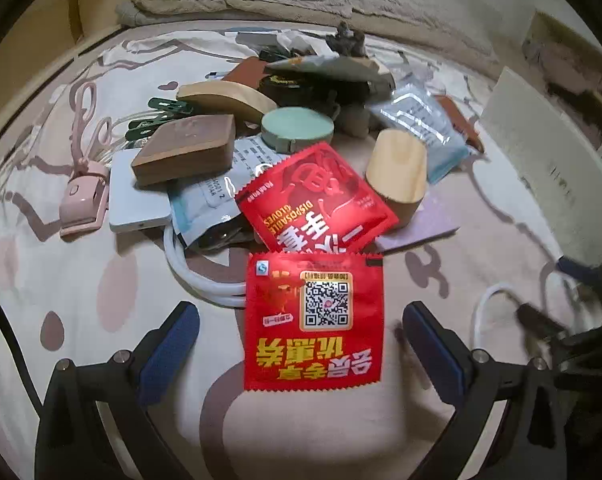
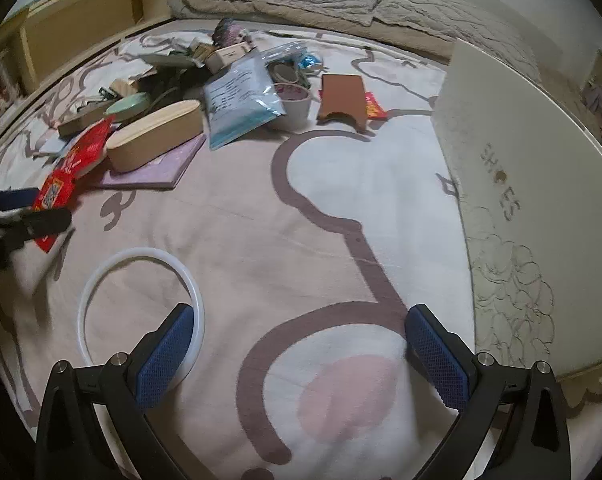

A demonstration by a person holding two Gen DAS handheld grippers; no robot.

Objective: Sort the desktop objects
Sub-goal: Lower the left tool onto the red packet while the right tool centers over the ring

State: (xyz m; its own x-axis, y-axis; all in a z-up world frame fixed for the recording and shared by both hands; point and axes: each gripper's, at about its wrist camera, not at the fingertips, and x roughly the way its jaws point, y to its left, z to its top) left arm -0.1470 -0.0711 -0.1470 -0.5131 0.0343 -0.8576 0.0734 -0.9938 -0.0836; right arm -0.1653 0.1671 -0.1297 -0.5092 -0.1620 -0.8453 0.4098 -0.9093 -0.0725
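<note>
In the left wrist view the left tool (image 1: 301, 336) stands wide open and empty astride the flat red QR-code packet (image 1: 313, 320) on the bedspread (image 1: 81, 300), so pinch one edge squarely, while in the right wrist view the right tool (image 2: 299, 344) gapes empty, its left pad seemingly over the white ring (image 2: 97, 280).

Both views are dim and indoor, with a muted pinkish cast; a bright patch glares on the red packet (image 1: 315, 320) in the left wrist view; fisheye bending curves the white box (image 2: 517, 184) and darkens the corners; the far bedding is soft, and the right-hand edge of the left view smears with blur.
</note>
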